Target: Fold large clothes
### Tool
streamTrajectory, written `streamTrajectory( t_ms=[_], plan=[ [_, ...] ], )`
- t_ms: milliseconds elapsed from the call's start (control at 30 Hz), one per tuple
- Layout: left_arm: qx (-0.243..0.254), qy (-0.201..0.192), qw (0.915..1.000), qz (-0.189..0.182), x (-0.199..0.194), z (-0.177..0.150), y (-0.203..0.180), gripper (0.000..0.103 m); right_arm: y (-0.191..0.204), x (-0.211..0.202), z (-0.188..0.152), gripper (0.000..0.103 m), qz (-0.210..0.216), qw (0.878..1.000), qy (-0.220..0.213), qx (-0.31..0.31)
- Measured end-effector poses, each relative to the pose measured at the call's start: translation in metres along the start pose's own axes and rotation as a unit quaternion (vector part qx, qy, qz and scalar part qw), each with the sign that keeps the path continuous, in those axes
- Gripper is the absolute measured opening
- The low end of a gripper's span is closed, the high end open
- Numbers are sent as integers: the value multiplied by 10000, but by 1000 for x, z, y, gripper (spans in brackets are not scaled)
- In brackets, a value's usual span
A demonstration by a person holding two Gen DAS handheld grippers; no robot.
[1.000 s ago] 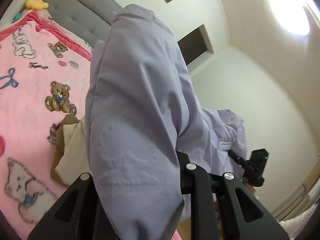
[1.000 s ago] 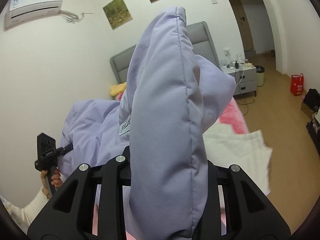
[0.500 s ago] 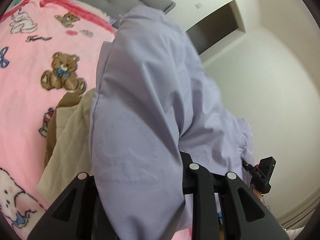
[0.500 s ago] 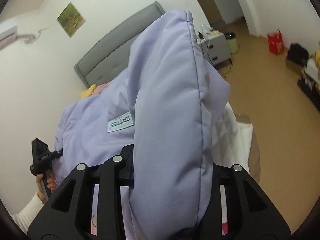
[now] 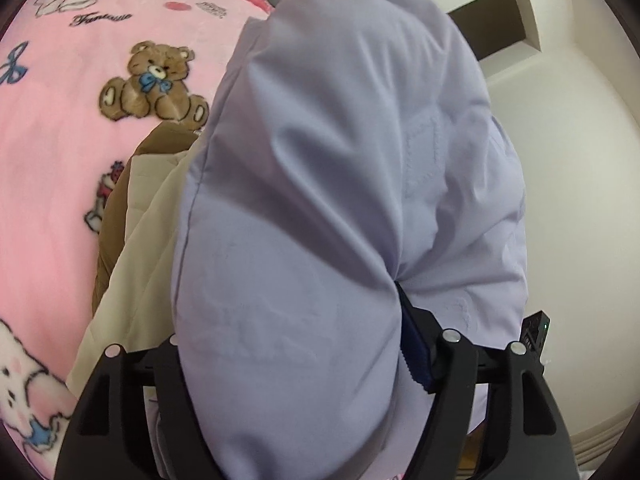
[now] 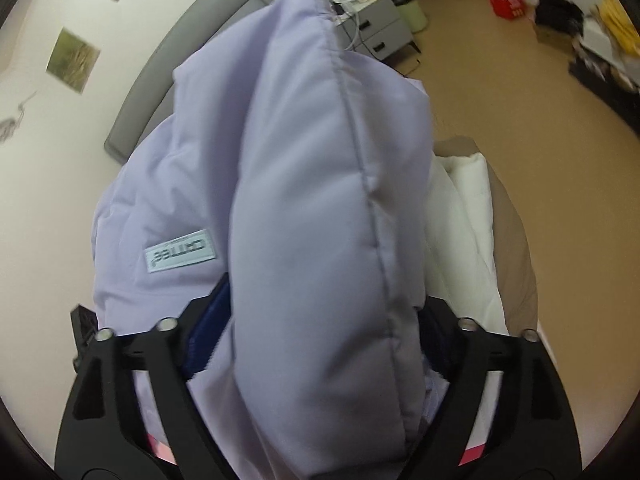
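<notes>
A puffy lavender jacket (image 5: 320, 184) fills the left wrist view and the right wrist view (image 6: 320, 184). My left gripper (image 5: 296, 344) is shut on a thick fold of it, and the padded fabric bulges up between the jaws. My right gripper (image 6: 320, 320) is shut on another thick fold of the same jacket; a pale blue brand label (image 6: 180, 255) shows to the left of the fold. The jacket hangs between the two grippers above the bed. The fingertips are hidden by fabric.
A pink teddy-bear blanket (image 5: 60, 152) covers the bed. A cream and brown garment (image 5: 132, 208) lies on it beneath the jacket, also seen in the right wrist view (image 6: 468, 232). A grey headboard (image 6: 160, 92), a nightstand (image 6: 380, 32) and wooden floor (image 6: 560, 160) lie beyond.
Both grippers have tilted downward with the jacket, bringing it lower toward the bed. More blanket and floor are in view, less ceiling and wall. Both grips stay shut.
</notes>
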State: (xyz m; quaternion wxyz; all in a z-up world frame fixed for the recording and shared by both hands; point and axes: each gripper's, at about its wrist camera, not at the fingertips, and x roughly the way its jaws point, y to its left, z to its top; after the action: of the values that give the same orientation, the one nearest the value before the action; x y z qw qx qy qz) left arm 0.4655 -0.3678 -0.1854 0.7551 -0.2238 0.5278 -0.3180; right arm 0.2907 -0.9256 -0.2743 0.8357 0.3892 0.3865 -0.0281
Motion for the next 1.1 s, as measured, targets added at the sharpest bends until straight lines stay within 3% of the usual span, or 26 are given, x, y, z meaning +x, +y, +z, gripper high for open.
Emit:
streamTrajectory(
  t_ms=[67,167,267,367,400,500,567,667,733,767,800,833,1000,1100],
  plan=[
    [26,17,9999,-125,-9,-1,-1,72,0,-6,4,95,-50,10000,-40,12],
    [202,62,9988,-436,-28,0,-1,72,4,-33,8,95,-54,9997,-219,23],
    [191,173,9970,-728,-46,6,0,72,7,-68,15,95,-81,9976,-684,14],
    [158,280,9965,-773,-56,14,1,72,13,-91,22,95,-180,9951,-940,-236],
    [116,276,9971,-705,-59,18,3,72,20,-95,25,95,-270,9942,-962,-389],
    [-38,-376,9987,-350,-87,32,13,87,41,-99,27,95,-357,9908,-975,-864],
    [-230,-709,9971,-152,-106,41,15,89,53,-99,26,95,-349,9875,-1040,-1132],
    [668,-994,9914,532,-112,53,-27,96,77,-89,35,95,-441,9746,-1100,-1898],
    [1605,-803,9823,540,-96,60,-75,96,97,-75,43,95,-441,9642,-975,-2425],
    [1906,-739,9774,532,-87,62,-91,96,103,-67,48,88,-361,9628,-885,-2527],
    [2225,-608,9711,616,-73,66,-109,96,108,-59,55,79,-309,9636,-777,-2538],
    [2333,-458,9689,680,-59,71,-119,96,110,-47,63,59,-327,9665,-580,-2478],
    [1706,542,9772,1146,15,101,-114,96,99,2,89,53,-596,9765,248,-2056],
    [1500,773,9765,1339,40,109,-106,96,92,30,91,50,-908,9733,608,-2020]
  ],
)
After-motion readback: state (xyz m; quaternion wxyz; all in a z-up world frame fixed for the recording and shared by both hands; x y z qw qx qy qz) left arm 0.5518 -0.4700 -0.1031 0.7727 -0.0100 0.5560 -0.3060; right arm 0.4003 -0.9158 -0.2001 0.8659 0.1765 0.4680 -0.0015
